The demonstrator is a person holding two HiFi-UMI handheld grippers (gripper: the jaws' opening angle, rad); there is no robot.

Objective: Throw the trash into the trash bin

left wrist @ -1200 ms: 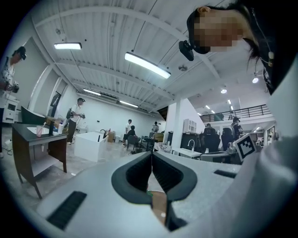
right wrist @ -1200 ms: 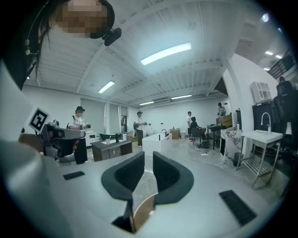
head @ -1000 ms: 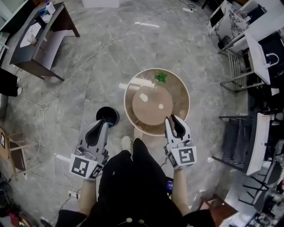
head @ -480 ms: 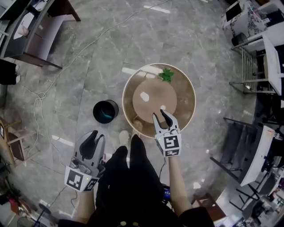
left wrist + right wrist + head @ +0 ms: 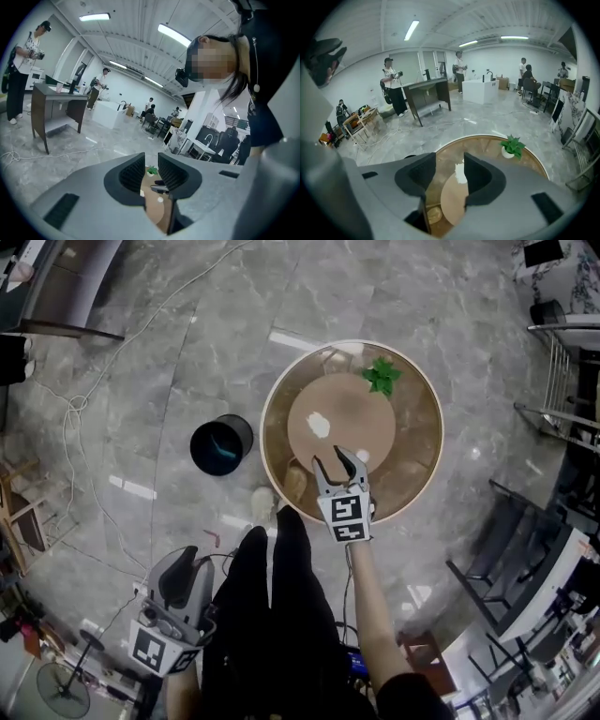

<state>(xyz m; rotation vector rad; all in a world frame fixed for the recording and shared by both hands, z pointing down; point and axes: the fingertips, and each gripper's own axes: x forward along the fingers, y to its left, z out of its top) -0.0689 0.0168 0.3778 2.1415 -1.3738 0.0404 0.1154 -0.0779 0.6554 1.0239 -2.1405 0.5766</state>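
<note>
Your right gripper [image 5: 331, 463], its jaws just opened wide with nothing between them, aims down at the white trash [image 5: 319, 425] on the round table [image 5: 422, 456], ready to take it. Your left gripper [image 5: 187, 563], narrow and empty, hangs aside. The trash bin [image 5: 221, 444] stands on the floor beside the table.

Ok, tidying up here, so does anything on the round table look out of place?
Yes: a crumpled white scrap lies loose on the wooden centre of the table, away from the plant. It looks like litter; the bin stands on the floor beside the table.
</note>
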